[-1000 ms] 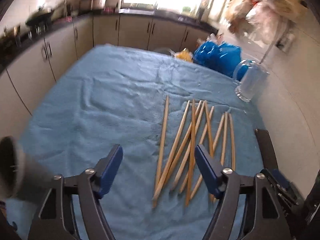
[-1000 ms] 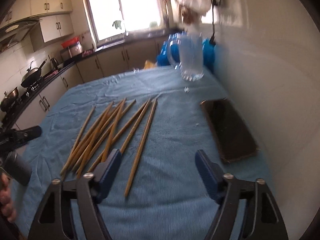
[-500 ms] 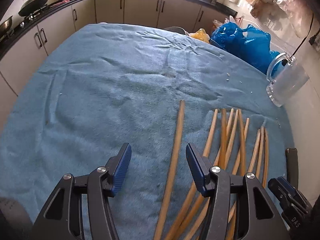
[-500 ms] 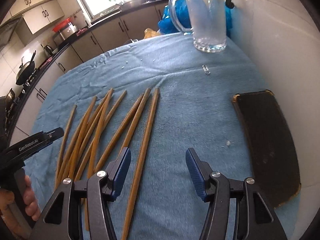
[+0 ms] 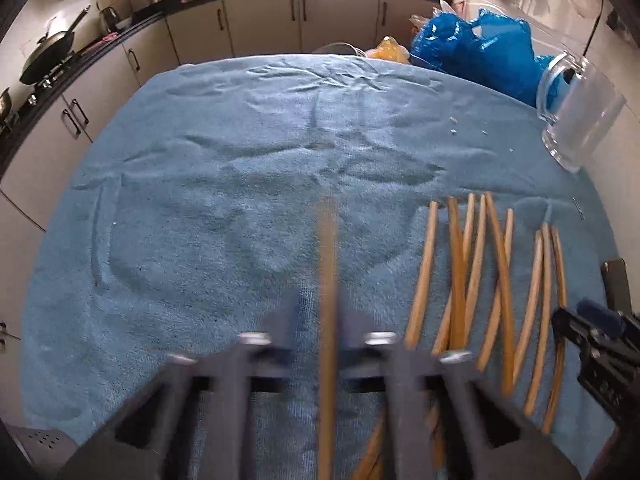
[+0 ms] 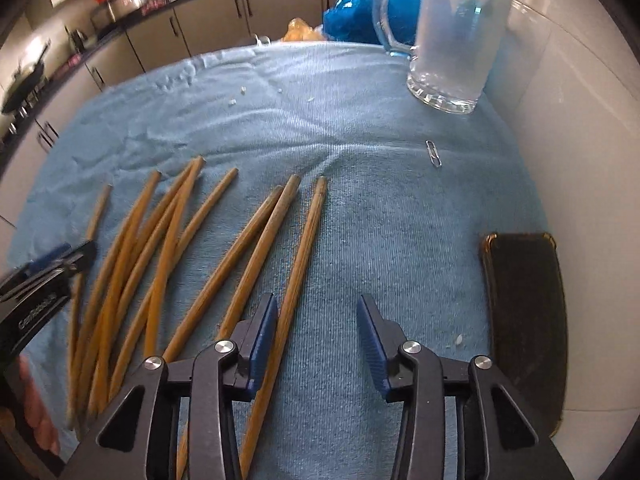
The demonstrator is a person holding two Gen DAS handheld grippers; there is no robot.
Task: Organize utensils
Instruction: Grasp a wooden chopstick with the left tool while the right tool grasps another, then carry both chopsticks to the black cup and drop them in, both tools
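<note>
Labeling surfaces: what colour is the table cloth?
Blue, plain, wrinkled cloth; clearest in the left wrist view.

Left hand-held gripper (image 5: 320, 332) clamps one chopstick (image 5: 329, 264).

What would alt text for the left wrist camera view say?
The left gripper, blurred, is shut on a single wooden chopstick set apart from a loose row of chopsticks on a blue towel. A glass mug stands far right, kitchen cabinets behind.
</note>
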